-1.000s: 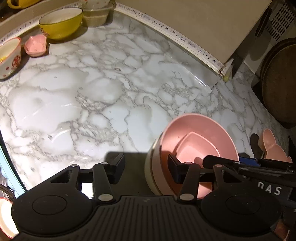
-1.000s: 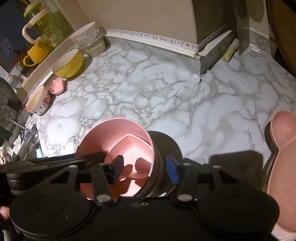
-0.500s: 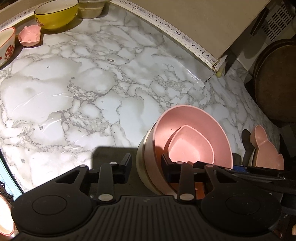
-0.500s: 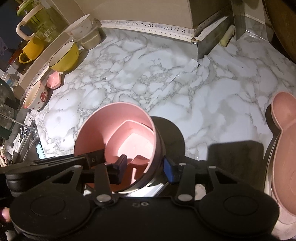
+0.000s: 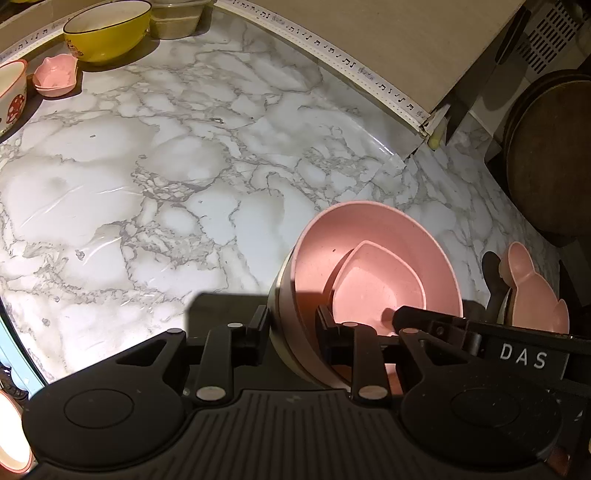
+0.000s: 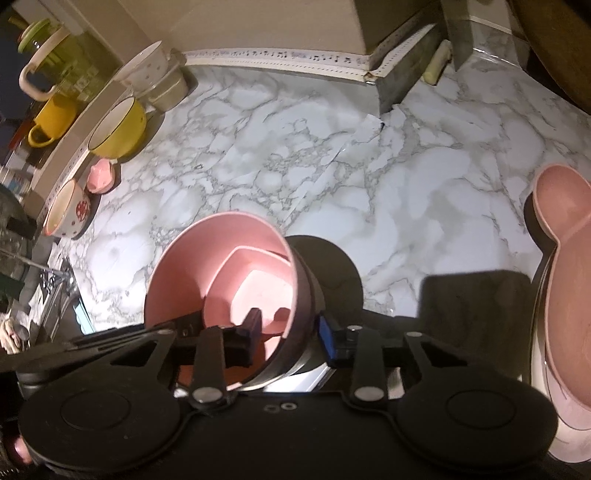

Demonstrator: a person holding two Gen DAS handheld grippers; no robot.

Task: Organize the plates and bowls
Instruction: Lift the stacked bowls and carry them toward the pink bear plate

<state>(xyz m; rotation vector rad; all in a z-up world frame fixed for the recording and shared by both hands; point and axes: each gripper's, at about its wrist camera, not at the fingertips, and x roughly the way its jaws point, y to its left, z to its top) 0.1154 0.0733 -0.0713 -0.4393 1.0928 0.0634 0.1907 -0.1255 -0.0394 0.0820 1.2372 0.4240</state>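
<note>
Pink bowl [image 5: 373,254] sits near the front of the marble surface [image 5: 155,177], with a smaller pink heart-shaped dish [image 5: 376,291] nested inside it. Left tongs [image 5: 291,325] straddle the bowl's near-left wall, one finger outside and one inside, closed on the rim. Right tongs [image 6: 290,332] do the same on the opposite wall, one finger inside the bowl and the blue-tipped one outside, also clamped on it. Beside the bowl to the right lies a pink mouse-eared plate [image 6: 565,280]. Along the far left edge stand a yellow bowl [image 5: 107,29], a small pink dish [image 5: 55,75] and a white bowl with a red mushroom print [image 6: 66,210], well apart from the pink bowl. A yellow mug [image 6: 51,122] rests on the ledge behind them.
</note>
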